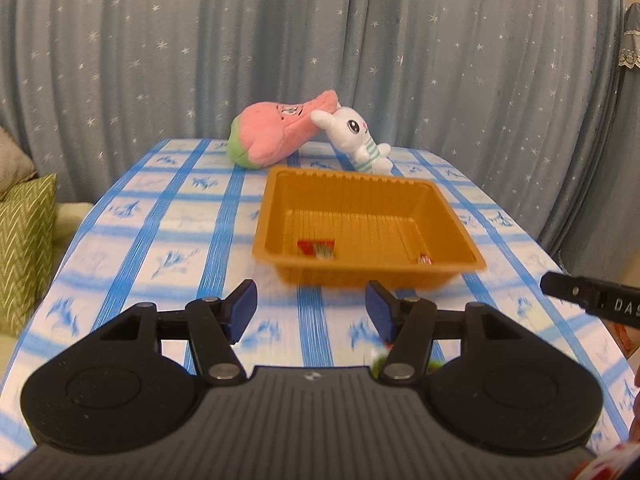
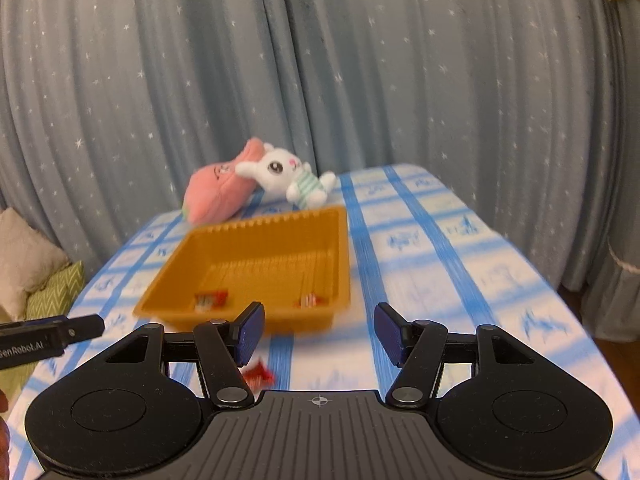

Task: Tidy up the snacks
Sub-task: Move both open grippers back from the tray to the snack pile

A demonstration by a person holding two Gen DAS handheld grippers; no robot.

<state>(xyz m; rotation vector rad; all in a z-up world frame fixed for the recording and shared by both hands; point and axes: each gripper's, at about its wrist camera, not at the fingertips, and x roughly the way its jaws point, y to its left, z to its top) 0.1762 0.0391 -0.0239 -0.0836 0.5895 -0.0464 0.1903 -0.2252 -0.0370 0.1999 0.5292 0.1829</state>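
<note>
- Inside the orange tray [image 1: 280, 216], two red snack packets [image 1: 316, 249] lie near its front wall.
- Before the tray, left gripper [image 1: 311, 307] and right gripper [image 2: 319, 334] hover with jaws apart, empty.
- Behind the tray, two plush toys [image 1: 276, 132].

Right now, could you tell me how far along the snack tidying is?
Two red snack packets already lie in the orange tray. Nothing is in hand: the left gripper and right gripper both have open, empty jaws. At least one red packet still lies on the checked tablecloth in front of the tray; something green and blurred sits there too.
</note>
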